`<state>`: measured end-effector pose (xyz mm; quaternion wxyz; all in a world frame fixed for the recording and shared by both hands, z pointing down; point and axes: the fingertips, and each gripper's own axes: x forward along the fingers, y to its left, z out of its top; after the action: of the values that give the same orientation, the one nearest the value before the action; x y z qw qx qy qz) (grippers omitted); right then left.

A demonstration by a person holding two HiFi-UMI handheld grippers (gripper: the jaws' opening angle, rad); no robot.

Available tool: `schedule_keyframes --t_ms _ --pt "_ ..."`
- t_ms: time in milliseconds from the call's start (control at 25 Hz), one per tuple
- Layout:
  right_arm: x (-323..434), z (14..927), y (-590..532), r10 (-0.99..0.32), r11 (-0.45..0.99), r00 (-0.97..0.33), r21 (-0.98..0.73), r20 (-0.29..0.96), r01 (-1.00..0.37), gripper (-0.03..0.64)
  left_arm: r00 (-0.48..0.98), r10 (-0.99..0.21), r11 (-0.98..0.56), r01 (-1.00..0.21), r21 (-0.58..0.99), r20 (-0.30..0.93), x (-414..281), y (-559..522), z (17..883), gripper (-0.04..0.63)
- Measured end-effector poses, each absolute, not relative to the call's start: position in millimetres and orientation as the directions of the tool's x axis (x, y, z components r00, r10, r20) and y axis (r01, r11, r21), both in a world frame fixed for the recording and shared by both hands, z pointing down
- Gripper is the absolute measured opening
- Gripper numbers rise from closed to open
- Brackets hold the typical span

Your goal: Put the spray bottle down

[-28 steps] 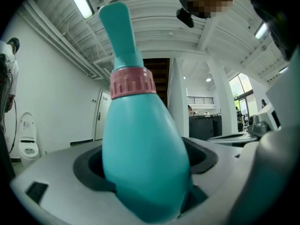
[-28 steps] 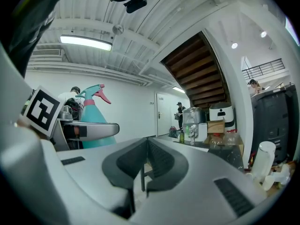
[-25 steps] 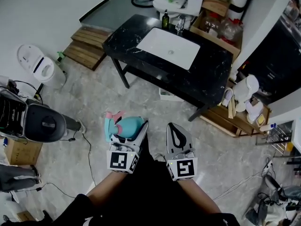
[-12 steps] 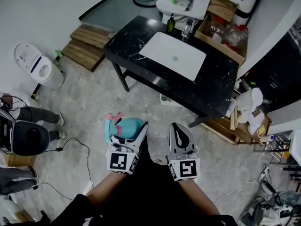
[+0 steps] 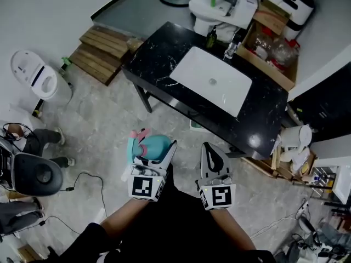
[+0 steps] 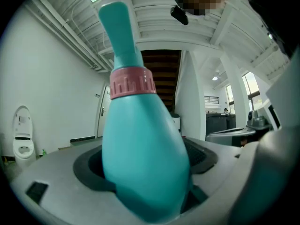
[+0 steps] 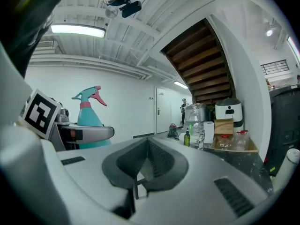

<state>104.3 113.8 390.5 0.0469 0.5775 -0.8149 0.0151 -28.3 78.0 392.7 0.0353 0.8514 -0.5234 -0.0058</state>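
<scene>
A teal spray bottle with a pink collar and trigger is held in my left gripper, which is shut on its body. In the left gripper view the spray bottle fills the frame between the jaws, neck pointing up. My right gripper hangs beside it, shut with nothing between its jaws; its own view shows the pads meeting and the spray bottle off to the left. Both grippers hover above the floor, short of a black marble counter with a white sink.
A dark green bottle and a faucet stand at the counter's back edge. A wooden pallet and a white toilet are at the left. Boxes and clutter sit behind the counter, a low shelf to its right. Cables cross the floor.
The view has shifted so the counter and sink sit lower and nearer the grippers. Both grippers keep their pose; the left still holds the bottle.
</scene>
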Motion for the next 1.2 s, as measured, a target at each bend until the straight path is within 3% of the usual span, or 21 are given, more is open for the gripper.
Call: schedule_keyframes --t_ms 280,480,1200 --pt "77 391 28 -0.933 0.344 -0.339 0.024 0.123 -0.939 0.017 0.461 -0.887 -0.456 -0.883 0.115 0.023 -37 -3 386 0.44" --pt "66 390 -24 -0.941 0.32 -0.313 0.04 0.126 -0.946 0.017 0.453 -0.886 -0.448 -0.891 0.075 0.099 -65 -50 411 0.44" --pt "61 397 -109 -0.972 0.176 -0.169 0.029 0.161 -0.984 0.017 0.529 -0.847 -0.518 -0.843 0.142 0.051 -91 -144 400 0.44"
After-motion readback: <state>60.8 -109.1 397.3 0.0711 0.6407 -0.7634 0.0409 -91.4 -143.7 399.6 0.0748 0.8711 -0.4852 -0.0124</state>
